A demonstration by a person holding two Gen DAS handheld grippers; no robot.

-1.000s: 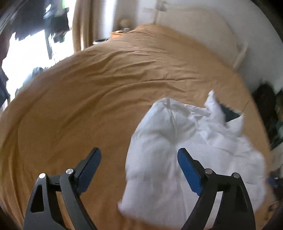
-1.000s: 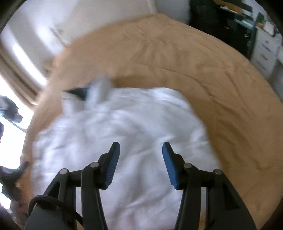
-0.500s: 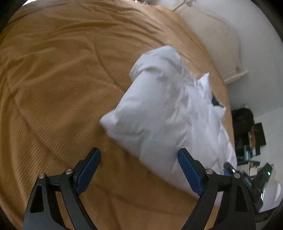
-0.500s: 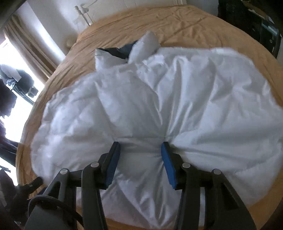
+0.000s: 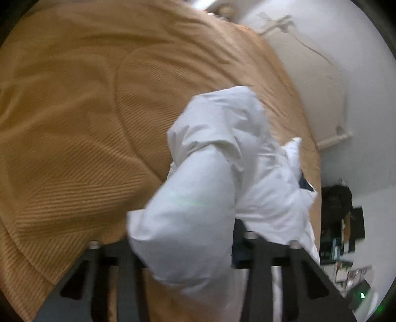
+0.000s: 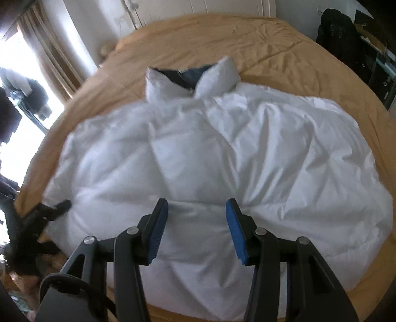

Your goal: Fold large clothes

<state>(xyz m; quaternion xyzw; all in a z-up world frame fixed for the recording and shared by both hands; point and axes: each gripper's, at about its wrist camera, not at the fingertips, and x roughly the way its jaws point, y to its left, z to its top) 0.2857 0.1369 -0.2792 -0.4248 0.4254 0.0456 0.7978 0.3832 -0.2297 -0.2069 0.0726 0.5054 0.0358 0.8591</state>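
A white puffy jacket point(image 6: 222, 153) lies spread on an orange-brown bed cover point(image 6: 272, 44), its collar with dark blue lining point(image 6: 188, 76) at the far end. My right gripper point(image 6: 196, 235) is shut on the near hem, and the cloth bulges and puckers between the blue pads point(image 6: 158, 232). A rolled corner of the jacket point(image 5: 193, 210) fills my left gripper point(image 5: 183, 250). Its jaws are closing on that cloth, which hides the fingertips. In the right wrist view the left gripper point(image 6: 58, 206) sits at the jacket's left edge.
The bed cover point(image 5: 86, 111) stretches wide to the left of the jacket. A white headboard point(image 6: 198, 7) and wall stand behind the bed. A curtain point(image 6: 57, 57) and bright window are at the left. Dark bags and shelves point(image 6: 371, 62) crowd the right side.
My left gripper sank onto the jacket's edge and its wide-open jaws came in around the cloth. My right gripper slid in over the hem, took it, and has held still since.
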